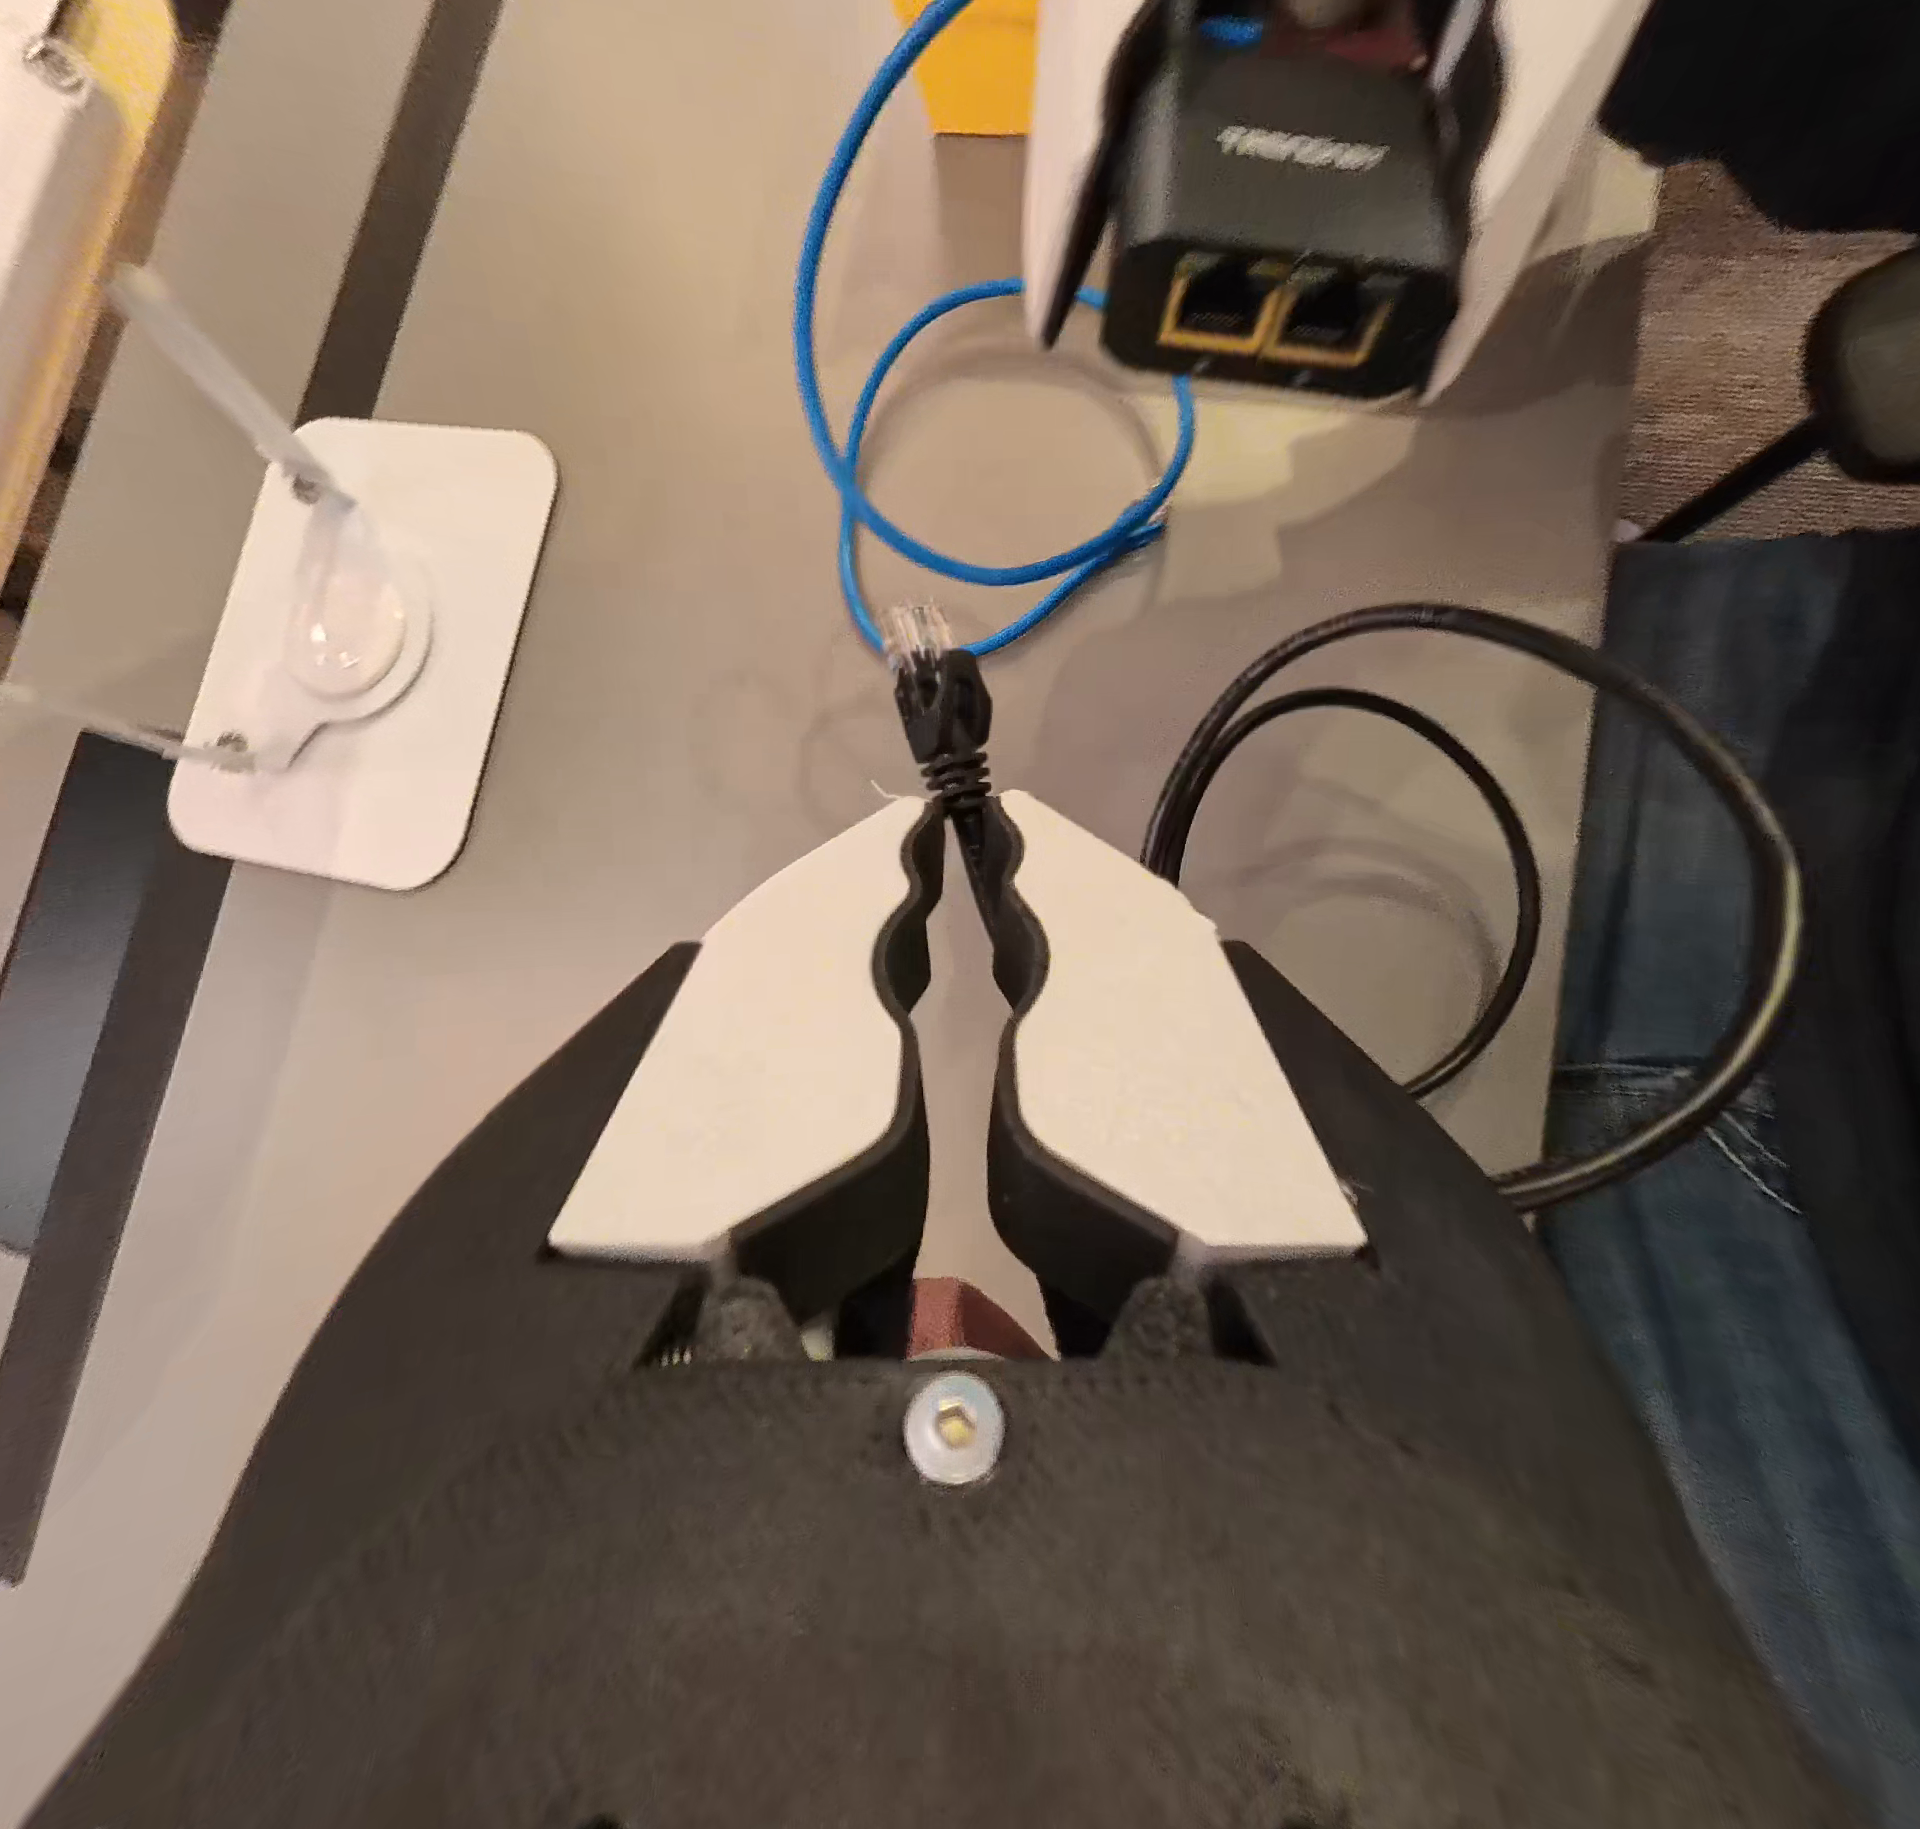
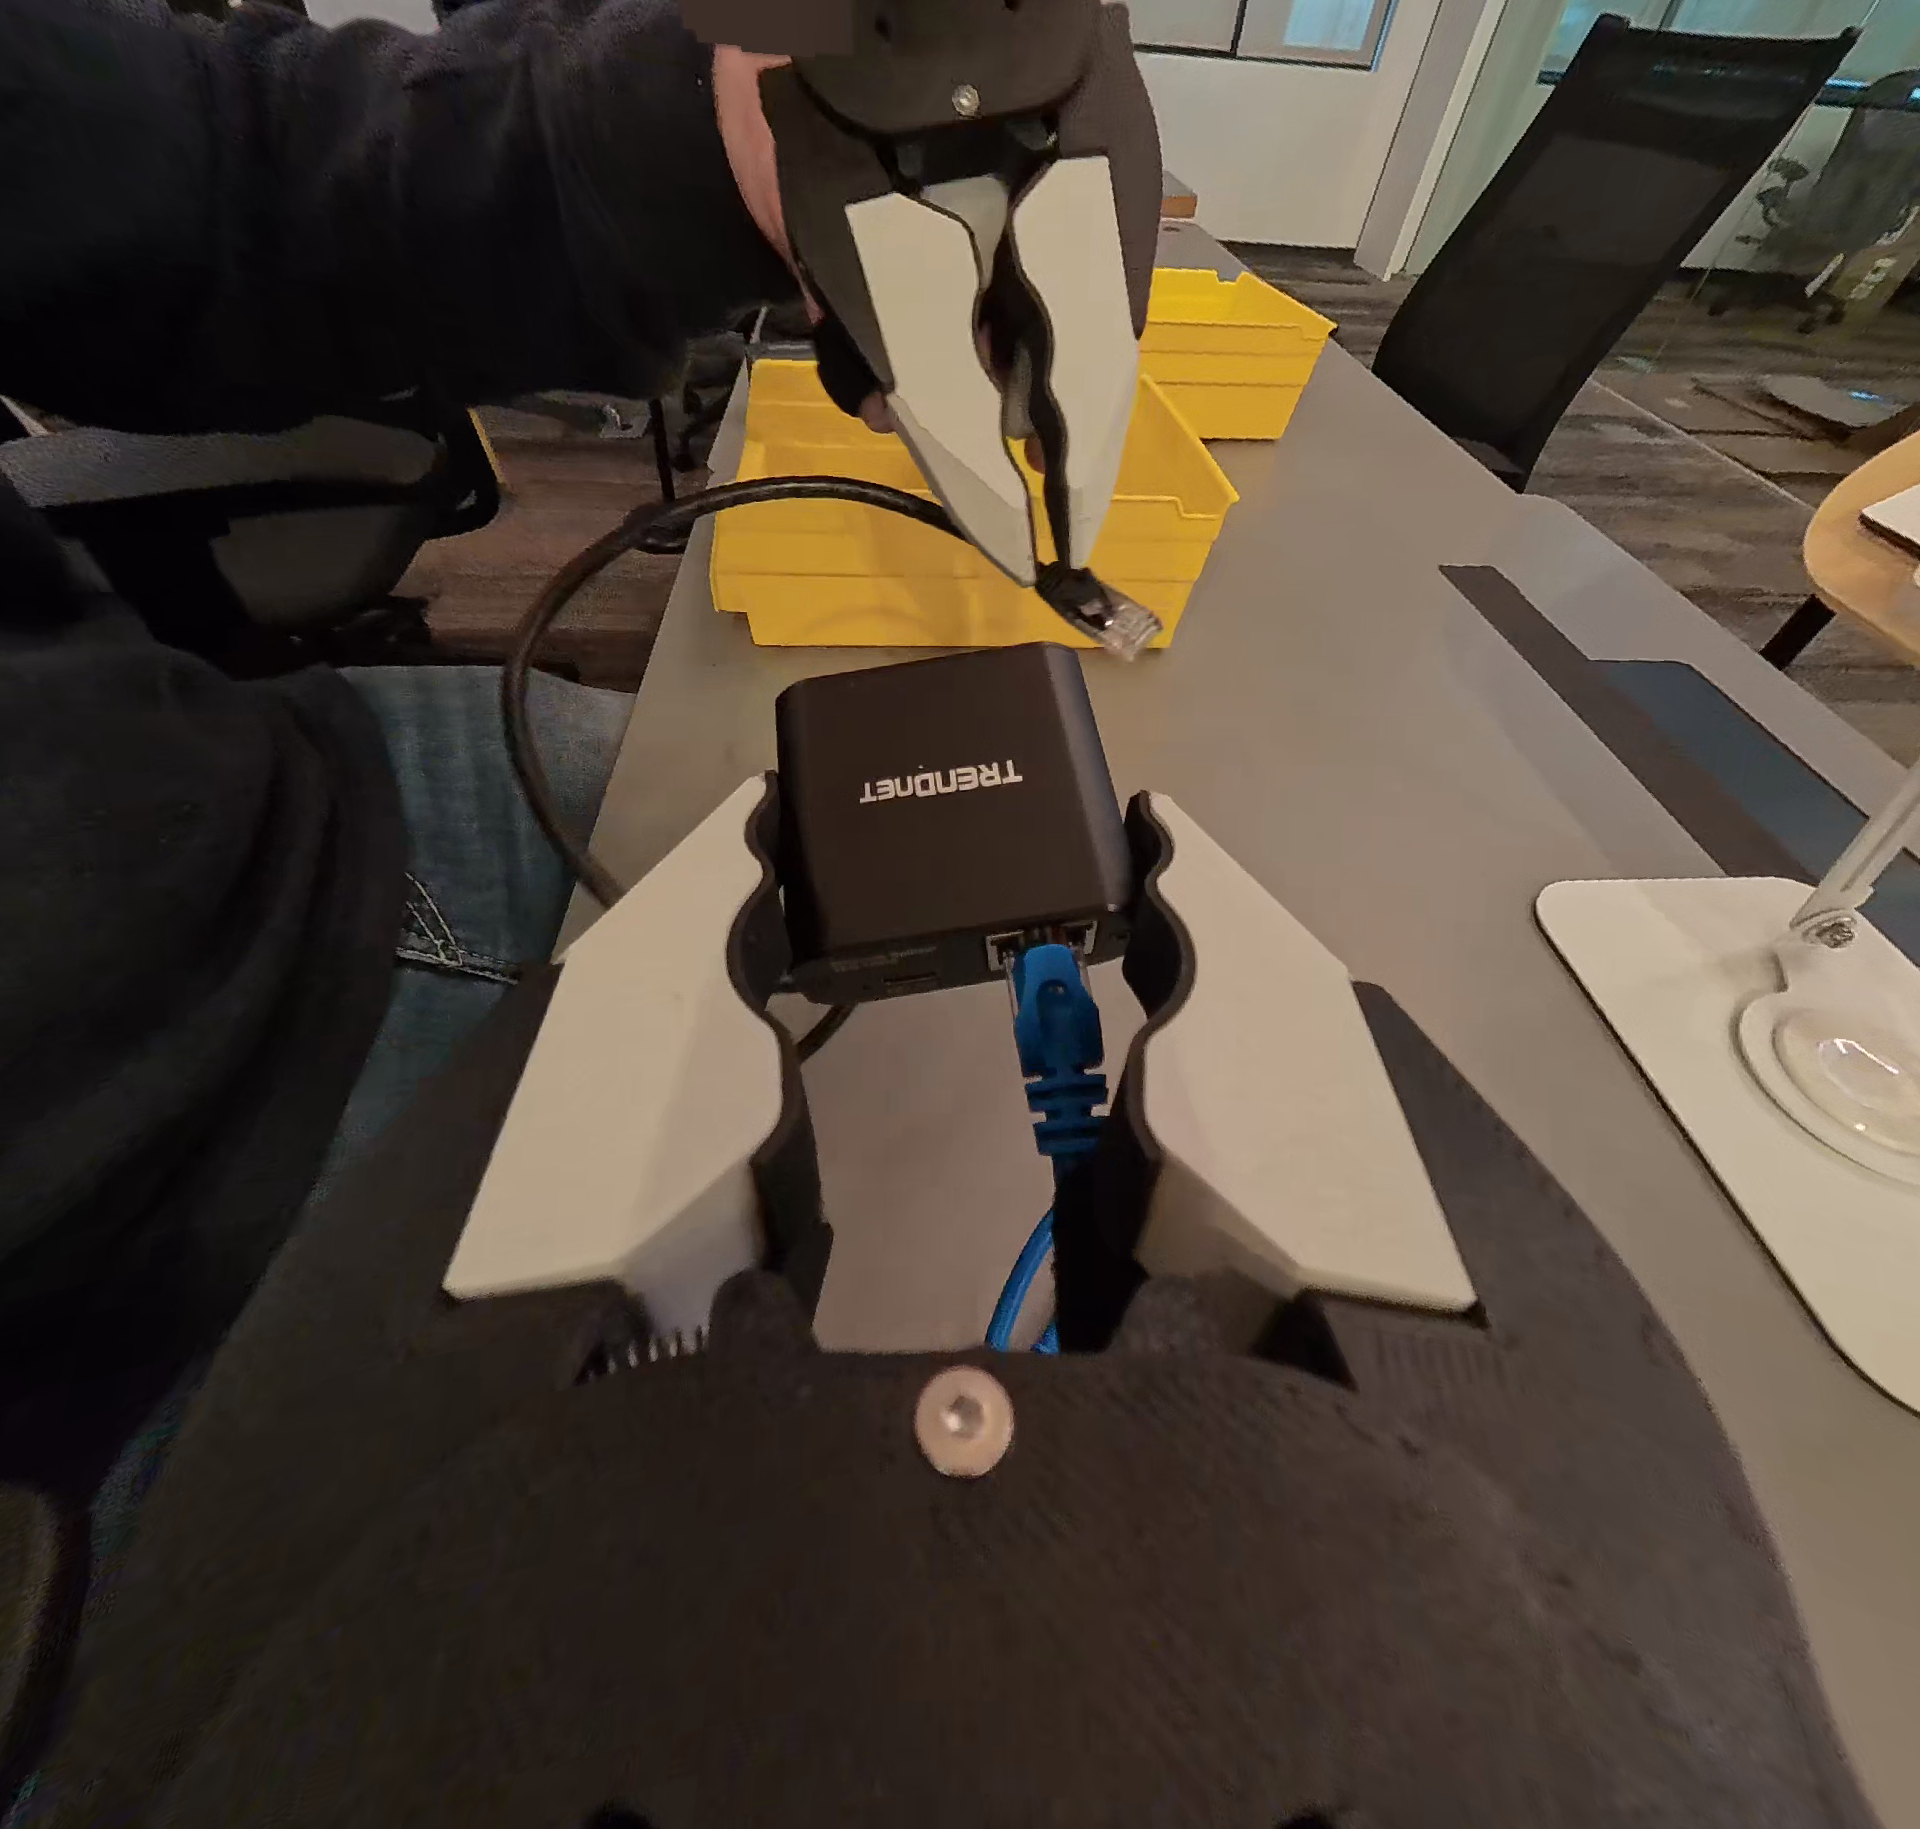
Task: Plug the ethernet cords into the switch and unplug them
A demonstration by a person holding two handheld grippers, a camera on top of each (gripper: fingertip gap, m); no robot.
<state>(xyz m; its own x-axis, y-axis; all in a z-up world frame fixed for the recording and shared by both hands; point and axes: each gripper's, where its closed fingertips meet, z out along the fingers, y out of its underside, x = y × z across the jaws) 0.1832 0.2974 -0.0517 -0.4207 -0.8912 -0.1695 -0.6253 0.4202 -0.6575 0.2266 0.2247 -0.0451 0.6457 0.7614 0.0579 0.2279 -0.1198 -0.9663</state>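
Gripping the black cord (image 1: 951,792) just behind its plug, the left gripper (image 1: 954,803) has its two white fingers closed on the strain-relief boot. The clear plug (image 1: 914,629) sticks out past the fingertips and points toward the switch (image 1: 1283,252). In the left wrist view the plug is well short of the switch and touches nothing. The rest of the black cord loops off the table edge on the right, over a person's jeans (image 1: 1745,948).

The right gripper (image 2: 951,844) clamps the switch from both sides, with one white finger against each side wall. The switch is a small black box with white lettering on top. In the left wrist view it appears raised above the grey table (image 1: 644,429). Two yellow-rimmed sockets (image 1: 1278,309) on the face turned toward the left gripper are both free.

On the opposite face, seen in the right wrist view, the blue cord (image 2: 1060,1041) is plugged into a socket. Its boot runs back between the right gripper's fingers. In the left wrist view the blue cord lies in loops on the table below the switch, and its other clear plug rests loose on the table.

A yellow bin (image 2: 935,532) stands on the table beyond the switch. A white stand base (image 1: 364,647) with a clear arm sits at the left of the table.
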